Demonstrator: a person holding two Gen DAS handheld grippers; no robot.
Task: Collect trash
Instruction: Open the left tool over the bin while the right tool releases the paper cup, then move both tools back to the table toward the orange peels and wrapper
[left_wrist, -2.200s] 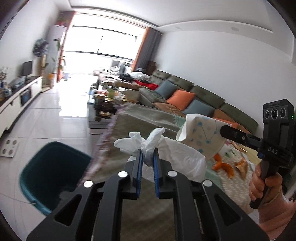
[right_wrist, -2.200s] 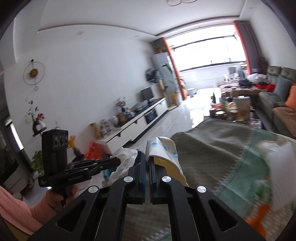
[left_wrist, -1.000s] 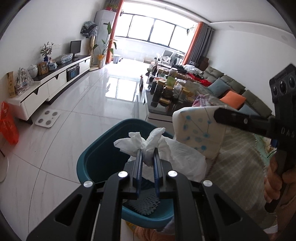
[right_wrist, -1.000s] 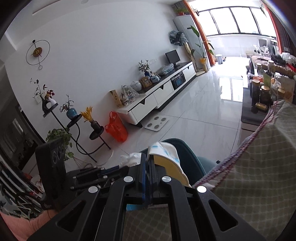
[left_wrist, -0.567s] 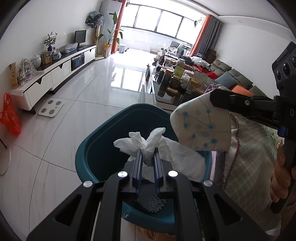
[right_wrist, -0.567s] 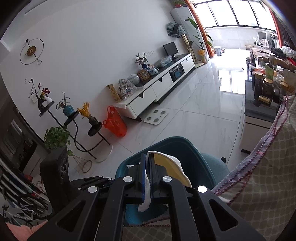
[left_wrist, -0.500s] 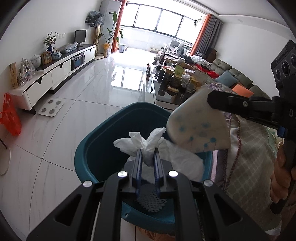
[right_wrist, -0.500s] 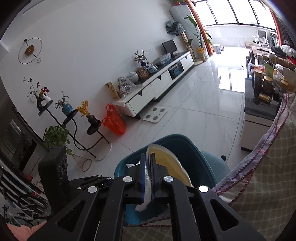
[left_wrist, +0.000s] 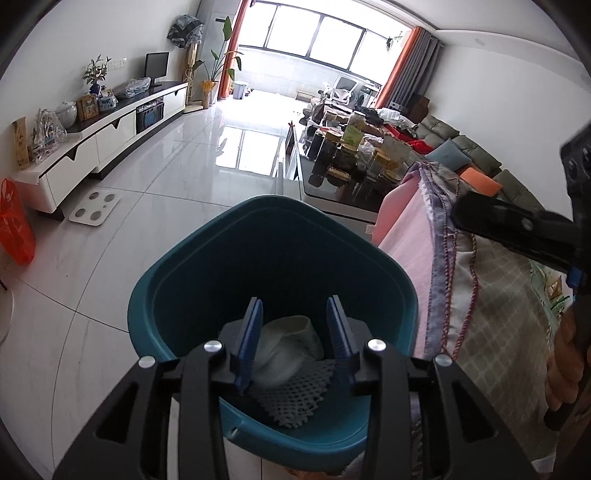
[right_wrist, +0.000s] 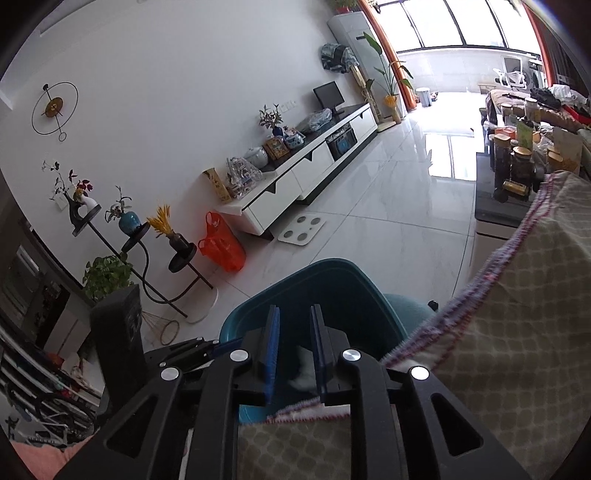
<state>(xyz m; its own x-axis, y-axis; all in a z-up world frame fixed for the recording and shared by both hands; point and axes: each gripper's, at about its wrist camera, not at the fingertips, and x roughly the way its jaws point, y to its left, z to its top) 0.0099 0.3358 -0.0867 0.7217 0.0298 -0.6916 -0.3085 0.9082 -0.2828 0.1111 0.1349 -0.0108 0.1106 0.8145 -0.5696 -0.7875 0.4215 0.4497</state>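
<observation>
A teal bin (left_wrist: 207, 266) stands on the white floor beside the cloth-covered table. My left gripper (left_wrist: 294, 325) is open and empty, right above the bin's mouth. Inside the bin lie a pale paper cup (left_wrist: 288, 341) and white foam netting (left_wrist: 295, 397). My right gripper (right_wrist: 294, 332) is open and empty, also above the bin (right_wrist: 332, 280); a bit of white trash (right_wrist: 304, 373) shows between its fingers, down in the bin. The right gripper's arm (left_wrist: 517, 229) shows at the right of the left wrist view. The left gripper's body (right_wrist: 118, 339) shows at the lower left of the right wrist view.
The table's checked cloth (right_wrist: 517, 332) with a fringed edge hangs beside the bin. A low glass table with jars (left_wrist: 351, 155) stands behind it. A white TV cabinet (right_wrist: 306, 184), a floor scale (right_wrist: 302, 229), an orange bag (right_wrist: 221, 247) and plant stands (right_wrist: 147, 251) line the left wall.
Both grippers have opened over the bin. The crumpled tissue left my left gripper and the paper cup left my right one; both dropped into the bin.
</observation>
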